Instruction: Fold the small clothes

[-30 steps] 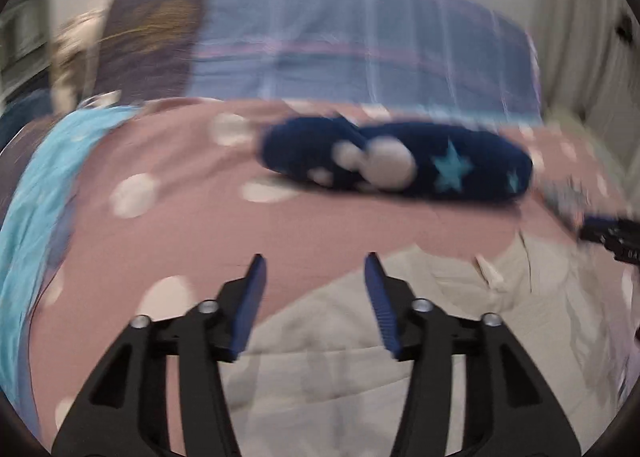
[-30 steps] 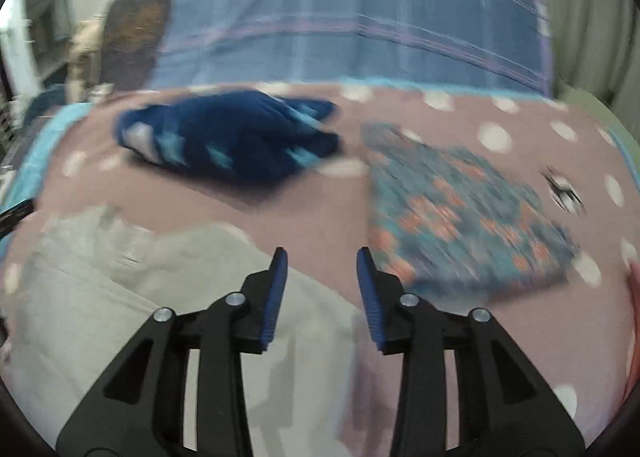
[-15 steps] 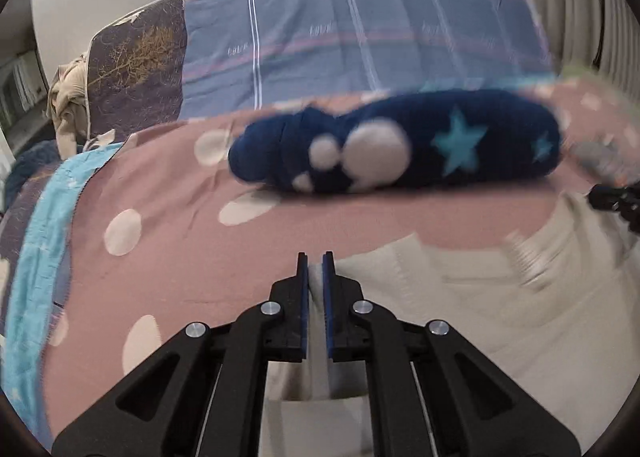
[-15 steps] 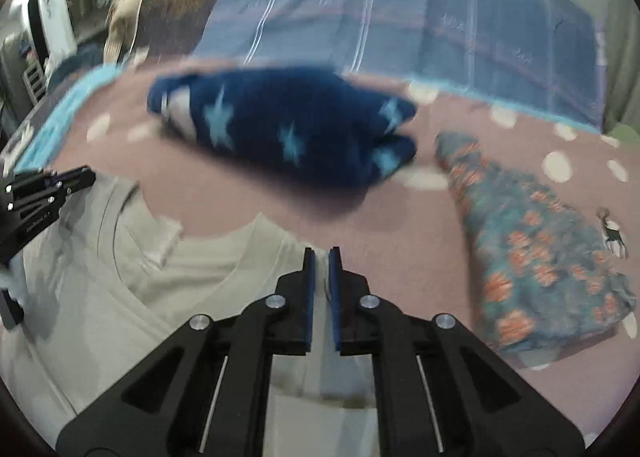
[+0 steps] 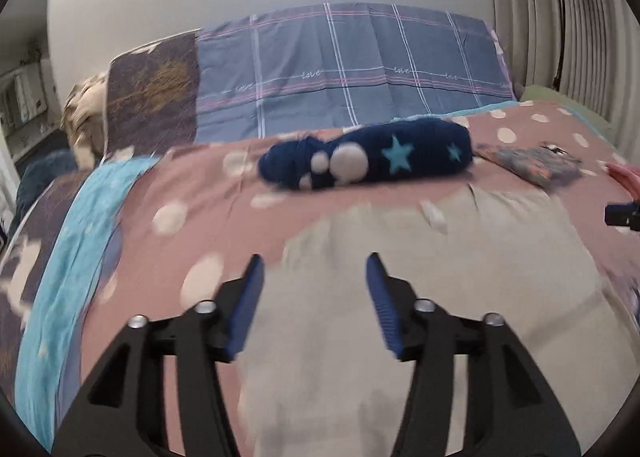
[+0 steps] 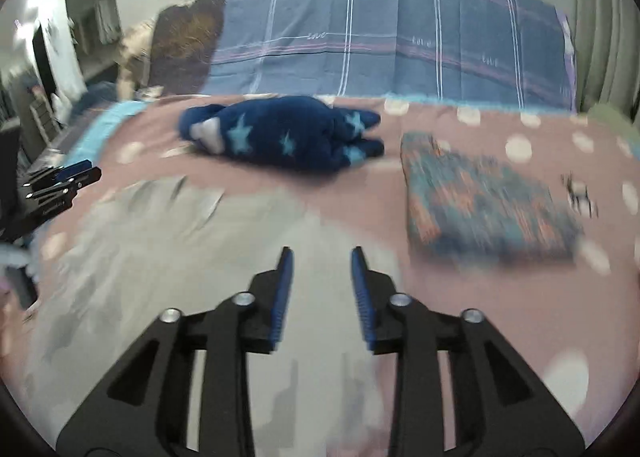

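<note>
A pale beige garment (image 5: 440, 277) lies spread on the pink polka-dot bedspread (image 5: 208, 185), and it also shows in the right wrist view (image 6: 180, 257). My left gripper (image 5: 314, 269) is open and empty above the garment's left part. My right gripper (image 6: 321, 261) is open and empty above its right edge. A folded floral-patterned garment (image 6: 480, 201) lies to the right on the bed. The left gripper's tip also shows at the left edge of the right wrist view (image 6: 60, 185).
A rolled dark blue fleece item with light stars (image 5: 368, 161) lies behind the beige garment. A blue checked pillow (image 5: 352, 69) stands at the headboard. A turquoise cloth (image 5: 80, 237) runs along the bed's left side. Curtains (image 5: 580, 17) hang at the right.
Half a second ago both grippers were shut on the beige garment; now both are open and have let it go. The garment lies flatter on the bed.
</note>
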A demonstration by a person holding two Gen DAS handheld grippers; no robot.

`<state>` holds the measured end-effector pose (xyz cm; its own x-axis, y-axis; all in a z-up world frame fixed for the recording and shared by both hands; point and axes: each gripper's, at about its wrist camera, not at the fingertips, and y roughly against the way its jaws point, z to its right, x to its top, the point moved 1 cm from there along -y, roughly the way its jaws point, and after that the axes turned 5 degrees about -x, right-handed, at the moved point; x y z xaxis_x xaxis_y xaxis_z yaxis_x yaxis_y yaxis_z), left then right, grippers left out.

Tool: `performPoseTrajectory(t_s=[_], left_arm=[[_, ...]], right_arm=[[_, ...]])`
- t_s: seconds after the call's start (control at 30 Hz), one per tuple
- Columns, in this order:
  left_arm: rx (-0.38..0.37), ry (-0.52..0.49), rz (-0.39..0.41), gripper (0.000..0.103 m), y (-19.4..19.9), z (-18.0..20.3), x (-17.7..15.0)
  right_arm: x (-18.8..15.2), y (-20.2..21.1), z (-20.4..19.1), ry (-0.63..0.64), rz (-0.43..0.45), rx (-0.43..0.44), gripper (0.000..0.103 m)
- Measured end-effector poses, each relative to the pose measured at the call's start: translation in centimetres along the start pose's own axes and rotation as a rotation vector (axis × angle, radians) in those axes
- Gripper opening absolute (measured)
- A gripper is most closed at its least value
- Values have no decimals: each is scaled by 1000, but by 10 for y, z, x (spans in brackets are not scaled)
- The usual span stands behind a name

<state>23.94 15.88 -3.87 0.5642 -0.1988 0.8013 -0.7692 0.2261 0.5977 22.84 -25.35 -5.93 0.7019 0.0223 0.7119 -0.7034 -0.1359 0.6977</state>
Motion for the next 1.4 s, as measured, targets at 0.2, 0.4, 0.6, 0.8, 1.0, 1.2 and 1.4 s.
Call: performPoseTrajectory(t_s=[0.2, 0.4, 0.6, 0.8, 1.0, 1.2, 1.4], left_arm=[[38, 110, -153, 60, 32, -21, -92], [91, 215, -225, 79, 26, -45, -152], [33, 290, -159, 78, 84, -51, -162], [-95, 238, -99, 58, 135, -30, -178], [-179, 141, -133, 23, 161, -3, -206], [-115, 49, -227, 51, 153, 9, -234], [-149, 38, -190, 14, 156, 16, -238]], right_arm=[[-103, 39, 24, -127, -124, 50, 41], [-123, 18, -9, 10, -151, -82, 40], [-141, 48, 3, -95, -104, -88, 41], [-180, 103, 21, -165, -92, -7, 41], [-198, 129, 12, -162, -64, -3, 45], [-211, 151, -5, -130, -57, 41, 46], [-223, 183, -14, -46, -4, 28, 54]])
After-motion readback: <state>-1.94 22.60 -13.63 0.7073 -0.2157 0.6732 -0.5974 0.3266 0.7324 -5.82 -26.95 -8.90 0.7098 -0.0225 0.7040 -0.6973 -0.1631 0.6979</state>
